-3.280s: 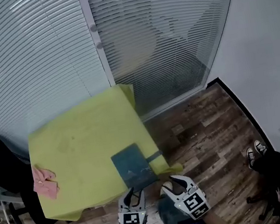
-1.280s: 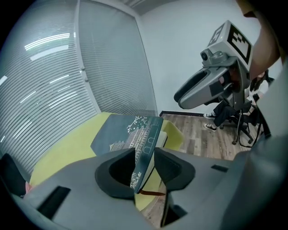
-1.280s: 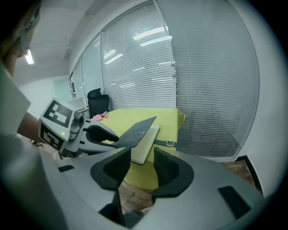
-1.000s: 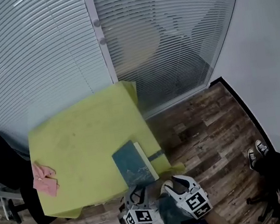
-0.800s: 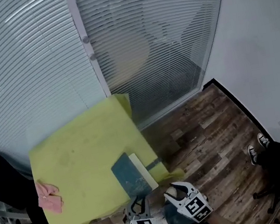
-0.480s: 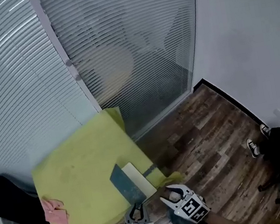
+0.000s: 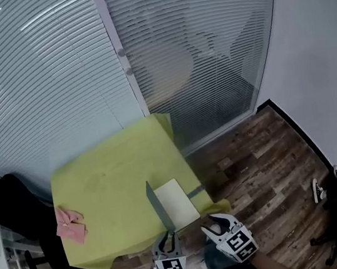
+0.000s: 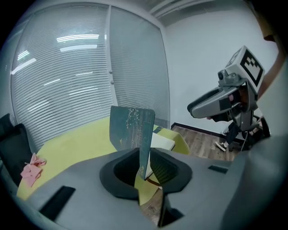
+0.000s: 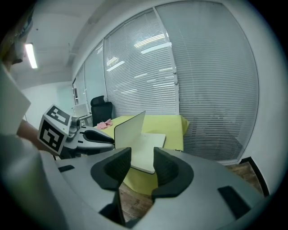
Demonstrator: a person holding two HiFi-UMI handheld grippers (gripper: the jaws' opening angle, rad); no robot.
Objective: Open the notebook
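The notebook lies at the near edge of the yellow table (image 7: pixel 105 172), with its white first page (image 7: pixel 176 201) showing. Its teal cover (image 7: pixel 156 205) stands upright. In the left gripper view the cover (image 8: pixel 132 128) rises from between my jaws. My left gripper (image 7: pixel 166 238) (image 8: pixel 145 161) has just been closing and is shut on the cover's near edge. My right gripper (image 7: pixel 215 223) (image 9: pixel 142 166) hangs open just off the table's edge with nothing between its fingers. The page (image 9: pixel 150 150) and the cover's pale inside (image 9: pixel 128 130) lie beyond it.
A pink cloth (image 7: pixel 70 221) lies at the table's left edge. A black chair (image 7: pixel 13 212) stands to the left. Glass walls with blinds (image 7: pixel 162 55) run behind the table. Wooden floor (image 7: pixel 261 160) lies to the right, where a person's shoe (image 7: pixel 320 189) shows.
The notebook lay closed at first. Its cover has swung up from flat to upright, baring the white page, and my left gripper has risen with it. The right gripper has stayed put.
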